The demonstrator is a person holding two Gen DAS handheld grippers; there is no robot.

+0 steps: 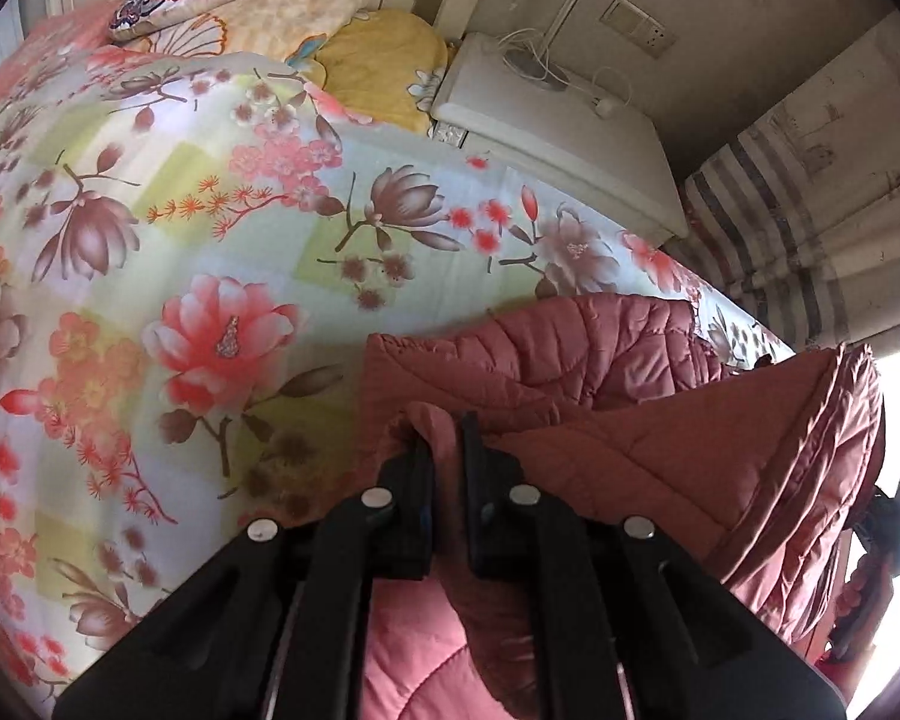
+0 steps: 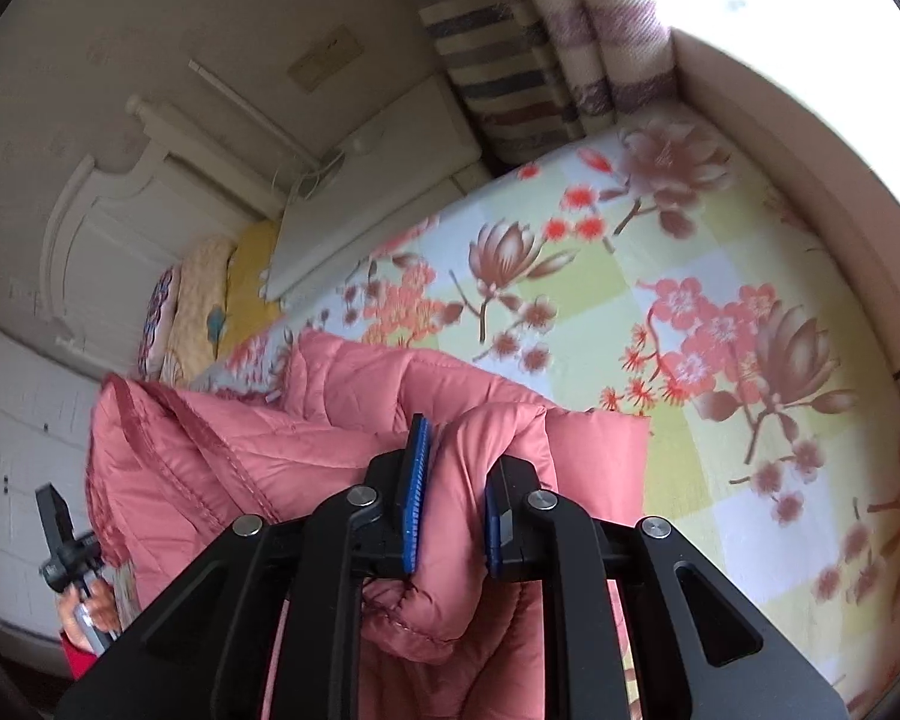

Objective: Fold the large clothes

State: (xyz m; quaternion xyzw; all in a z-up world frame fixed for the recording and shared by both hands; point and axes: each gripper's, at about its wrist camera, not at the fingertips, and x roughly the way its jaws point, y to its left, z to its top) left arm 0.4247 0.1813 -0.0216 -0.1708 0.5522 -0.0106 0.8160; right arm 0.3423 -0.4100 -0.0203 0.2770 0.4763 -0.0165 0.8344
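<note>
Two claws grip one pink quilted coat (image 1: 600, 360) above a bed covered by a floral sheet (image 1: 180, 210). In the left wrist view, the left claw (image 1: 447, 432) is nearly closed, its black fingers (image 1: 417, 480) pinching a thin fold of the coat's edge that sticks up between the tips. From that pinch the coat runs away to the right of the claw as a flat quilted panel, with a puffier part lying on the sheet just beyond it and a gathered, stitched edge hanging at the far right. Past the claw and to its left the sheet lies bare, and far beyond sit stacked pillows (image 1: 282, 12) and a white nightstand (image 1: 546, 138) with a cable on top. In the right wrist view, the right claw (image 2: 456, 456) is clamped on a thick bunched roll of the coat (image 2: 342, 396), its blue pads (image 2: 417, 480) pressing in from both sides so that fabric bulges over and below them. The rest of the coat spreads to the left of this claw, partly draped on the sheet (image 2: 720, 330), which stretches off beyond and to the right. At the lower left edge of that view the other claw shows, small and dark, with a hand (image 2: 84, 612) on its handle, beside the coat's hanging edge. A striped curtain (image 2: 510, 60) hangs far beyond the bed.
</note>
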